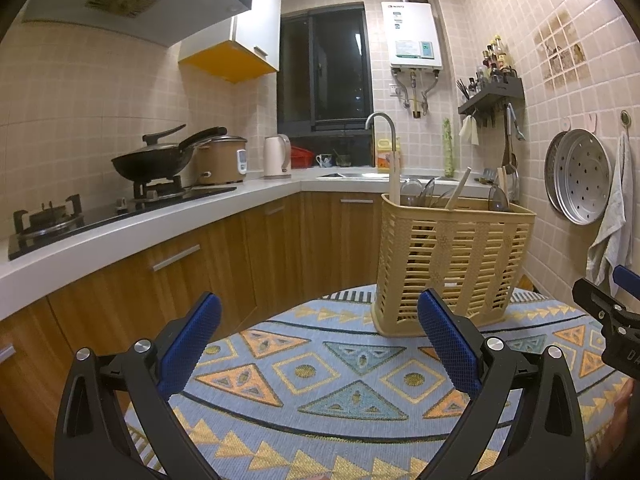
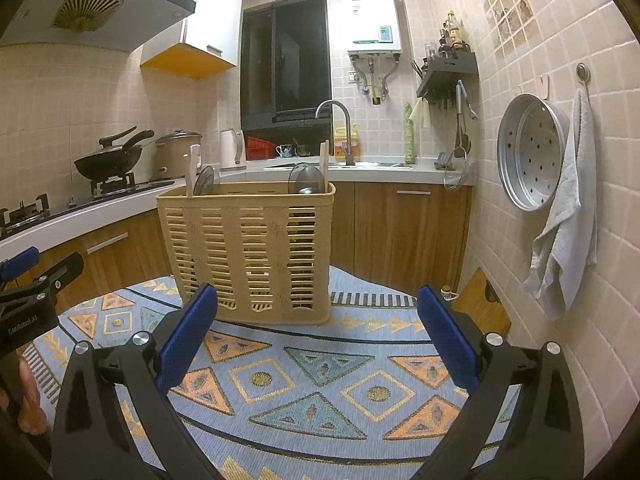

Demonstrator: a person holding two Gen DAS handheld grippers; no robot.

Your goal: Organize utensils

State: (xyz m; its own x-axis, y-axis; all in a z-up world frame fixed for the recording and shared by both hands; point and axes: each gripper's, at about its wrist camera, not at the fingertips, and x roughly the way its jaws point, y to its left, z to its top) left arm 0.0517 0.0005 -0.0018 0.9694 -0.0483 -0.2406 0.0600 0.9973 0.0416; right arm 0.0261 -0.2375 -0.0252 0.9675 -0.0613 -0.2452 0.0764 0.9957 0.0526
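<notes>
Plainly, nothing is held at this moment: the left gripper [image 1: 320,344] and the right gripper [image 2: 318,340] both have their jaws spread wide with only patterned cloth between them. The task's thing, a tall beige slatted utensil basket [image 1: 452,260], stands upright on the desk, on a blue cloth with orange triangles [image 1: 320,392], toward the far edge of that cloth and ahead of both grippers. Several utensils stand in it already: a pale wooden handle [image 2: 193,170] at its left end in the right wrist view, another pale handle [image 2: 324,166] near its right end, and metal spoon or ladle heads [image 2: 302,182] poking above the rim. No loose utensil shows on the cloth in either view, so what is left to sort cannot be told.

The main risk, as a judgement, lies in the basket itself. It is tall, narrow and looks light, and it sits on cloth rather than a bare surface, so a sideways push from a wide-spread finger could tip it or slide it toward the far edge. The handles lean at different angles and cross near the rim; pulling one out at a slant could drag a neighbour along or lever the basket over. The metal heads look smooth and may slip in a pinch. The two grippers also sit near each other, so reaching together could make them collide.
</notes>
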